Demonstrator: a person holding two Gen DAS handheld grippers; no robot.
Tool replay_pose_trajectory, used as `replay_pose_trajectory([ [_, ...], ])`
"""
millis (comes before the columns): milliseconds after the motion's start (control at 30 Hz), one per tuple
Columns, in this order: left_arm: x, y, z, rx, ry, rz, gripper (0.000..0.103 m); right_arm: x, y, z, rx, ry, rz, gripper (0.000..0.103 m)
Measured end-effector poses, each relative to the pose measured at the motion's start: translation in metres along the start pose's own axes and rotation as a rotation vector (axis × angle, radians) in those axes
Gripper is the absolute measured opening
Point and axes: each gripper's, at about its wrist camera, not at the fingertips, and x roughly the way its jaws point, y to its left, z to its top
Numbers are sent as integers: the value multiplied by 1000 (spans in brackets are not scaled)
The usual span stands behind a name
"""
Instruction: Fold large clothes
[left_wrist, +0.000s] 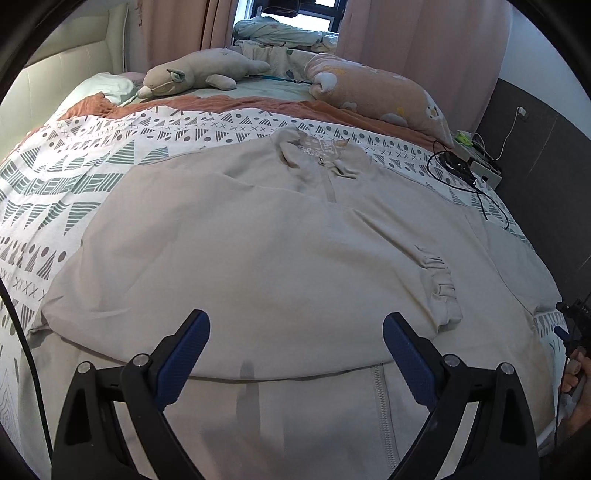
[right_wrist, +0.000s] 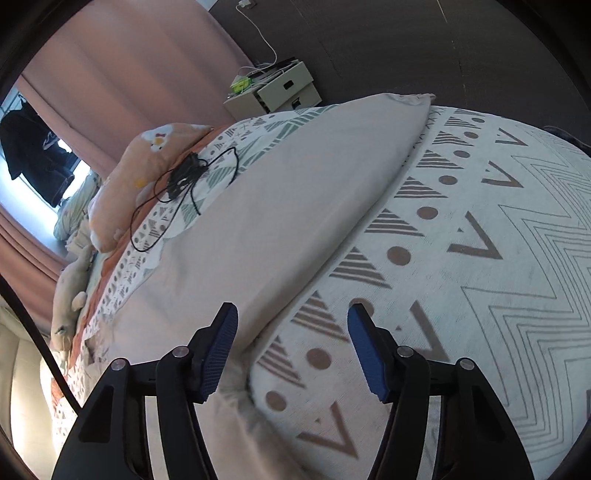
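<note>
A large beige zip-front garment (left_wrist: 266, 251) lies spread on the patterned bed cover, collar (left_wrist: 325, 155) at the far side, one sleeve folded across the body with its gathered cuff (left_wrist: 443, 291) at the right. My left gripper (left_wrist: 295, 332) is open and empty just above the garment's lower body. My right gripper (right_wrist: 291, 332) is open and empty over the edge of the garment's long beige sleeve (right_wrist: 295, 192), one finger above the cloth and one above the cover. The right gripper also shows at the right edge of the left wrist view (left_wrist: 570, 328).
The patterned bed cover (right_wrist: 480, 258) fills the bed. A tangled black cable (right_wrist: 184, 177) lies by the sleeve. A peach pillow (left_wrist: 380, 92) and a plush toy (left_wrist: 199, 72) lie at the bed's far side. A bedside cabinet (right_wrist: 280, 92) stands by the dark wall.
</note>
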Motion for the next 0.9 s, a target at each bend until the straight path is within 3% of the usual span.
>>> replay_pose_trajectory([
  [367,4,23,-6,-57,19,-28,96,41,-9,19,23,19,-18,45],
  [400,5,23,-6,-58,24,-30,96,45,-11,22,25,17,-4,39],
  [500,7,24,-6,-59,29,-35,96,56,-23,25,50,37,42,2],
  [767,-1,29,-5,-78,6,-53,96,26,-7,27,-5,-71,113,0],
  [900,-6,37,-6,-113,-6,-70,96,31,-13,25,35,-24,118,0],
])
